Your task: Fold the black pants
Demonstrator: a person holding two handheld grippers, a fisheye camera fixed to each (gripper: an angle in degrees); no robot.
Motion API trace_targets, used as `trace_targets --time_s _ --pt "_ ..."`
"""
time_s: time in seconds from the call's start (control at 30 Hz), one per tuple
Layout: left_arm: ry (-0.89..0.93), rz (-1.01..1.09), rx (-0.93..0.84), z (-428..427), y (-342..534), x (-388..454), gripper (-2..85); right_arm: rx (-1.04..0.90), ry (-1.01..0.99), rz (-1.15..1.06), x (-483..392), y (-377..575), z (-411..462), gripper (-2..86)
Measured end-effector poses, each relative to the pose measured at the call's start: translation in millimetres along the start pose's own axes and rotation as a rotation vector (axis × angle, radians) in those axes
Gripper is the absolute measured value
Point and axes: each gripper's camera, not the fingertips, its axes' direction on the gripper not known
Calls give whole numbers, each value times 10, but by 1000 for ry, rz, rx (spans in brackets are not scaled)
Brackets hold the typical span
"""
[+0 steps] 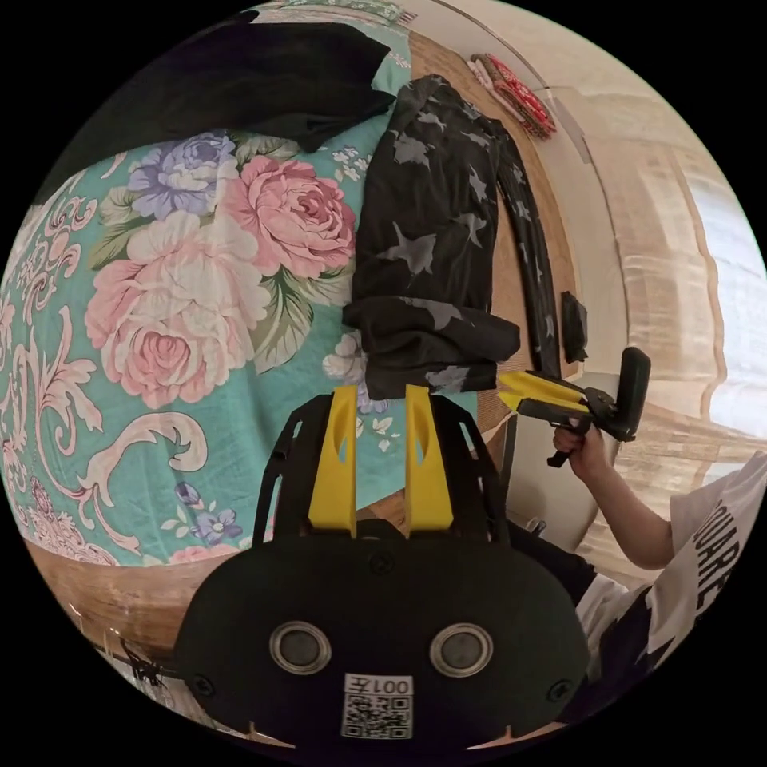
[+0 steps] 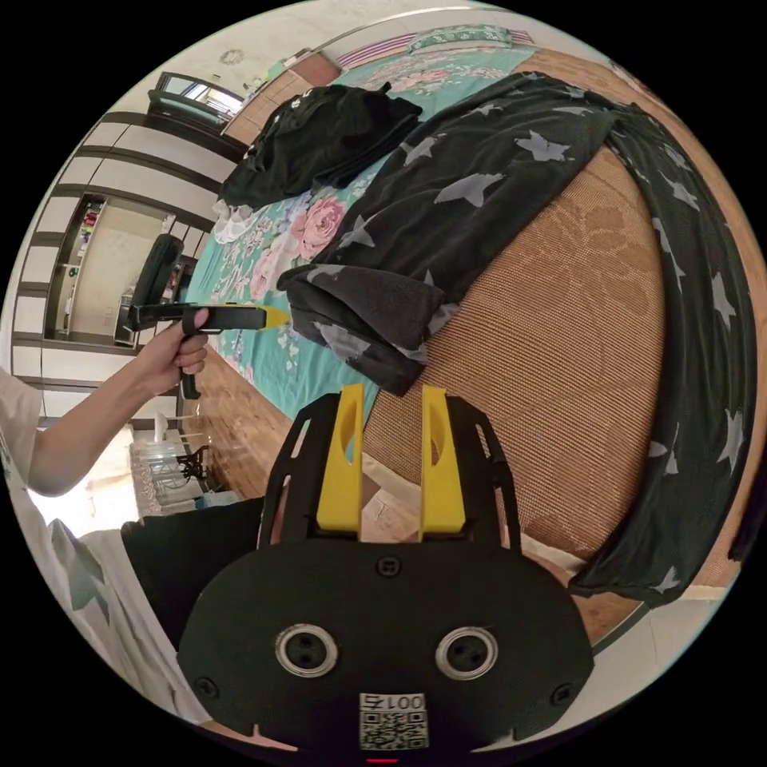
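The black pants [image 1: 431,240] with grey stars lie along the bed, their near end folded back on itself [image 1: 435,343]. One leg [image 2: 703,319] trails over the woven mat's far side. My left gripper [image 1: 382,391] stands open, its yellow jaw tips just short of the folded end with nothing between them. From the right gripper view, the left gripper [image 2: 276,317] sits in a hand, its tip beside that fold. My right gripper [image 2: 393,393] is open over the mat's edge, just short of the fold. It also shows in the left gripper view [image 1: 511,390], at the fold's side.
A teal floral sheet [image 1: 160,319] covers the bed beside a brown woven mat [image 2: 559,319]. A pile of other black clothes [image 2: 319,136] lies farther up the bed. A small black object [image 1: 574,323] rests on the mat's edge. The person's white shirt [image 1: 711,551] is close by.
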Motion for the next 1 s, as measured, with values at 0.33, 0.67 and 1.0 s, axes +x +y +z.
trace_targets --time_s 0.33,0.67,1.0 --pt "-141 268 -205 18 -265 804 -7 -51 -39 25 -270 10 -199 19" --pt "-45 57 -285 72 -434 968 -10 -224 -65 -4 -568 248 -82 13" --pt "-259 51 -373 -172 -960 1540 -13 -177 15 54 -414 213 -833 12"
